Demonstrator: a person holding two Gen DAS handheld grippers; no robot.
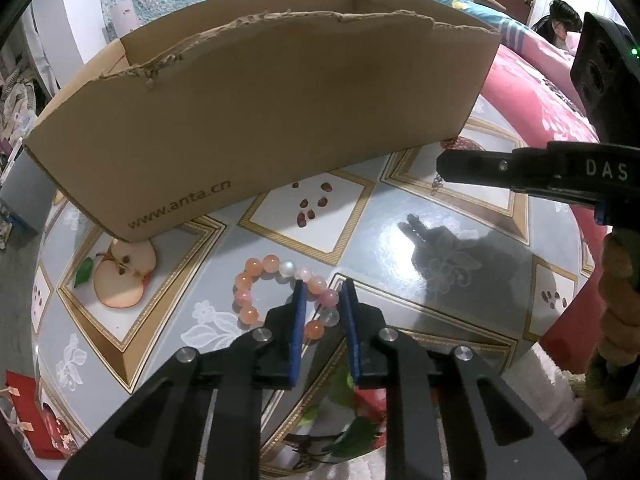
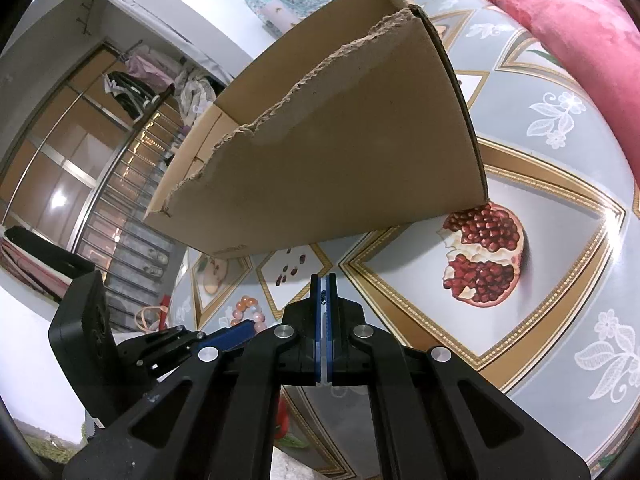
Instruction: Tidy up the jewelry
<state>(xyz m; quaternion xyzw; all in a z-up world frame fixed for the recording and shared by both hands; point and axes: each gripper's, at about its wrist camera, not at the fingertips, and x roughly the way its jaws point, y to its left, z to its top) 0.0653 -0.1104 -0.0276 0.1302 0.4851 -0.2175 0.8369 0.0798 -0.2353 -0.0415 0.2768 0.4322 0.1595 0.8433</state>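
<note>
The worktop (image 1: 472, 248), covered in a glossy grey-blue cloth printed with gold-framed fruit panels, carried everything; a pink floral quilt (image 1: 532, 92) lay beyond its right edge. A brown cardboard box (image 1: 256, 120) with a torn upper rim and "www.anta.cn" printed on its wall stood toward the far edge of the worktop, open at the top; its near right corner touched the printed pomegranate (image 2: 484, 258) in the right wrist view. The left hand-held gripper (image 1: 323, 294) was low over the near part of the worktop, its blue-padded fingers (image 1: 299, 320) partly open and straddling one side of the bead bracelet (image 1: 280, 292); beads showed between the pads, but whether the pads pressed on them could not be told. The bracelet, a ring of orange, pink and pale translucent beads, lay flat on the cloth near the middle of the worktop, in front of the box and just right of the printed apple slice (image 1: 120, 276). The right hand-held gripper (image 2: 324, 280) was held above the worktop toward its right edge, pads pressed almost together; from the left wrist view a thin metal chain (image 1: 437, 182) hung from its tip, and a small dark speck sat between the pads in its own view.
</note>
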